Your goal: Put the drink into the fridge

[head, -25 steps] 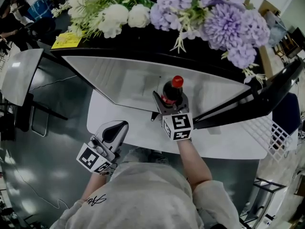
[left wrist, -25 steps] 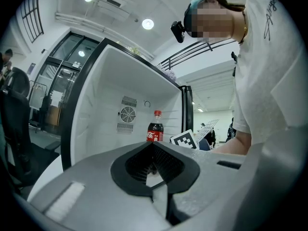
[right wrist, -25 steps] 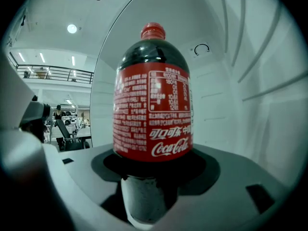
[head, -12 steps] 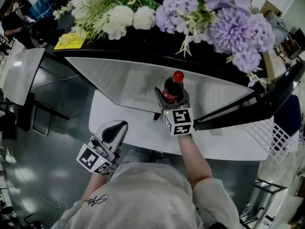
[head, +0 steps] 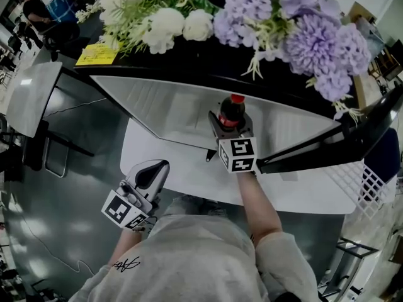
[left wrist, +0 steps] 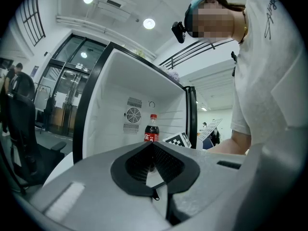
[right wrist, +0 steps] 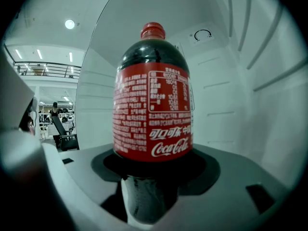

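Note:
A cola bottle [head: 232,110] with a red cap and red label stands upright between the jaws of my right gripper [head: 230,128], which is shut on its lower body. The bottle is inside the open white fridge [head: 165,104]. In the right gripper view the bottle [right wrist: 153,109] fills the middle, the right gripper [right wrist: 151,179] clasps it below the label, and the fridge's back wall [right wrist: 231,81] is close behind. My left gripper [head: 148,173] hangs low outside the fridge, shut on nothing. From the left gripper [left wrist: 153,144] view, the bottle [left wrist: 151,129] shows in the fridge [left wrist: 115,100]; its base is hidden.
White and purple flowers [head: 296,30] lie on top of the fridge. The fridge door [head: 343,140] stands open at the right, with a white wire rack [head: 362,181] beyond it. A grey chair or panel [head: 28,99] is at the left on the dark floor.
My right gripper has carried the bottle forward and slightly right, deeper into the fridge. The left gripper has stayed where it was.

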`<state>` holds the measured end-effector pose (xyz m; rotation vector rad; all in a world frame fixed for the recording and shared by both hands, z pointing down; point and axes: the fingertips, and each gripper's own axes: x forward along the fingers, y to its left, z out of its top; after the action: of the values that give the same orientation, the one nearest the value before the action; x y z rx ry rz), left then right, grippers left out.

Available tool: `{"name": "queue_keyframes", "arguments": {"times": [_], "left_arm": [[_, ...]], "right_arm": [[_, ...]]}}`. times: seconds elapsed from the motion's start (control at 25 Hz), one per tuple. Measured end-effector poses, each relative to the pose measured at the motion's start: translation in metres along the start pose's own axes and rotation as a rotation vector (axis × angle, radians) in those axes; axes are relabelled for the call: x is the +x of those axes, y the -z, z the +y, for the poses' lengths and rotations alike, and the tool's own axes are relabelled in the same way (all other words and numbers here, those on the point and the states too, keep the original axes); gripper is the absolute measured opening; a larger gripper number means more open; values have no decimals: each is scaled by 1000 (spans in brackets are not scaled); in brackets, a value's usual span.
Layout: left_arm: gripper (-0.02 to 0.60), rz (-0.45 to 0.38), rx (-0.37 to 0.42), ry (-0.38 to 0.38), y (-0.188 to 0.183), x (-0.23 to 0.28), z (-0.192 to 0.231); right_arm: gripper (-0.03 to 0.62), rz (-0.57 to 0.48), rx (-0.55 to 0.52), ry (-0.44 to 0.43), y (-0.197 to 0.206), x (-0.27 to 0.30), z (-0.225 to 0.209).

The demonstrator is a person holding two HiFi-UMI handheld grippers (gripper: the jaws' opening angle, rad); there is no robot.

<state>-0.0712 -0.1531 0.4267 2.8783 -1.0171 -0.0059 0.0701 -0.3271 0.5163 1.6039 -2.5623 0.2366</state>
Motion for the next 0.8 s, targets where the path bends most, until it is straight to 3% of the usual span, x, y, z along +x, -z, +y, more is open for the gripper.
{"name": "queue_keyframes", "arguments": {"times": [0.8], "left_arm": [[3,13,-5,-14,2,1,0]], "right_arm": [[288,16,21,17,3,23,-17]]}}
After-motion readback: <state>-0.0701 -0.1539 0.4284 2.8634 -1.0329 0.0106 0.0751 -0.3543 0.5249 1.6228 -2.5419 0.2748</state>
